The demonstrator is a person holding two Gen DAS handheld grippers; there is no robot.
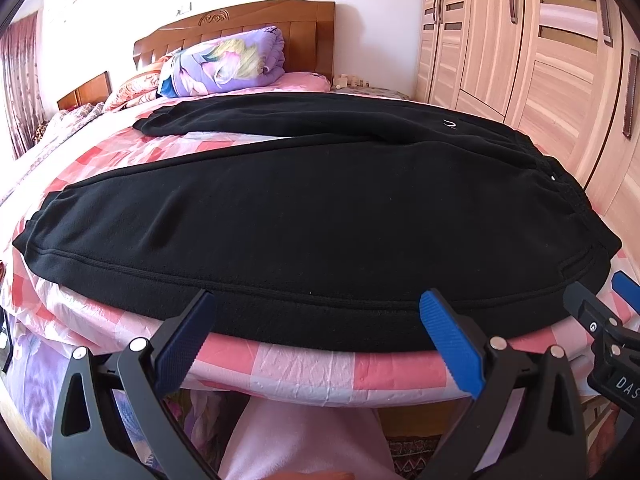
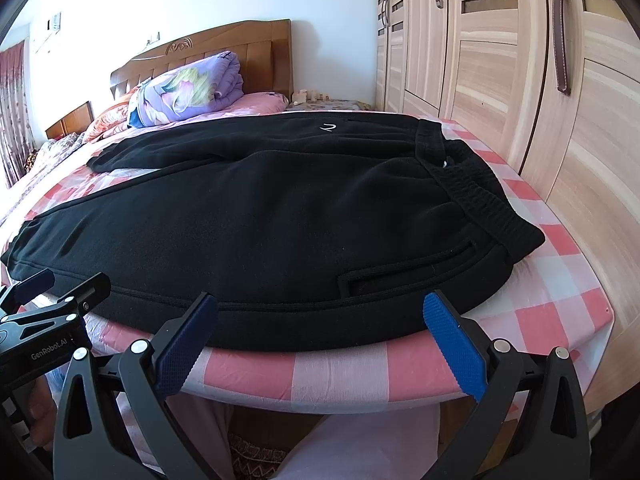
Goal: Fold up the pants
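Observation:
Black pants lie flat on the bed's pink checked sheet, with the elastic waistband at the right and the legs running left. The far leg angles off toward the headboard. My left gripper is open at the near side seam of the front leg, nothing between its fingers. My right gripper is open at the same near edge, just left of the hip pocket. Each gripper shows in the other's view: the right gripper and the left gripper.
A folded purple quilt rests against the wooden headboard. A wooden wardrobe stands close along the bed's right side. A person's legs in pale trousers press against the near bed edge, below the grippers.

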